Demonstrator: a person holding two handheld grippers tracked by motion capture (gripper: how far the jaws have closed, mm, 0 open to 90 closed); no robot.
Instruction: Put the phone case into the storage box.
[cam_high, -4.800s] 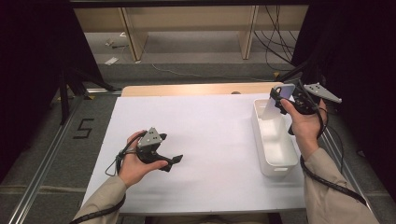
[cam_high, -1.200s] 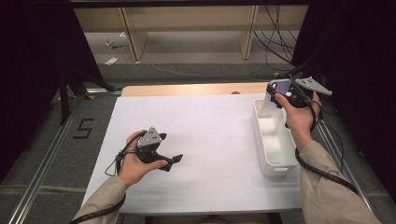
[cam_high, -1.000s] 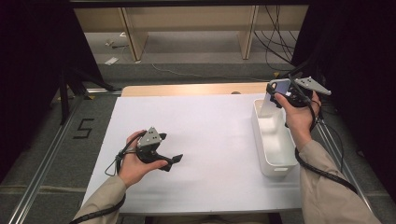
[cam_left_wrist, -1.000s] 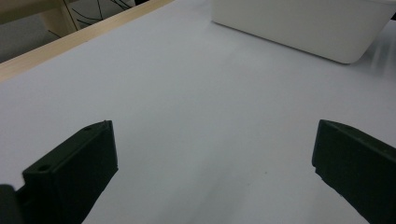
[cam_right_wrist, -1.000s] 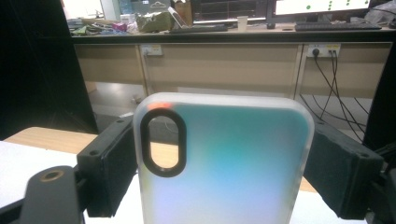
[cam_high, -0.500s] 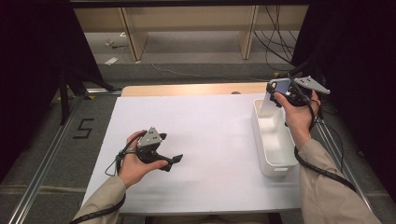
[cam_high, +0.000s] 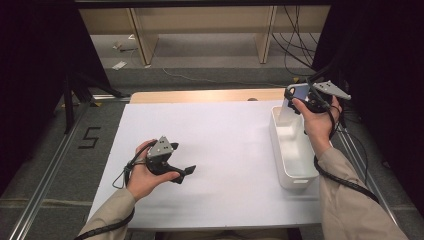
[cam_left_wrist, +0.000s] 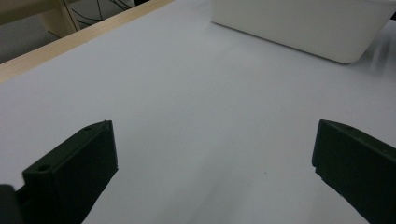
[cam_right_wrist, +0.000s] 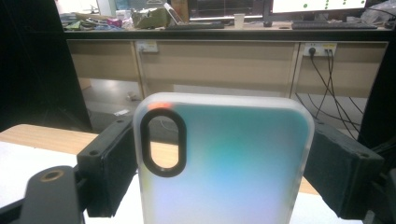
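A translucent phone case (cam_right_wrist: 224, 163) with a black-rimmed camera cutout and a teal-to-lilac sheen stands upright between the jaws of my right gripper (cam_right_wrist: 224, 172), which is shut on its two long edges. In the high view that gripper (cam_high: 300, 95) holds the phone case (cam_high: 295, 93) in the air over the far end of the white bin (cam_high: 295, 177). My left gripper (cam_high: 186, 172) rests low over the white table (cam_high: 225, 150) at the near left, its jaws wide apart with nothing between them (cam_left_wrist: 212, 163).
The white bin (cam_left_wrist: 299, 28) stands along the table's right side. A wooden strip (cam_high: 200, 96) borders the far edge of the table. Beyond it are floor, shelving legs and cables (cam_high: 295, 45). Metal rails run along both sides.
The right gripper with the phone case has lifted slightly and shifted toward the far end of the bin since the oldest frame. The left gripper has stayed put.
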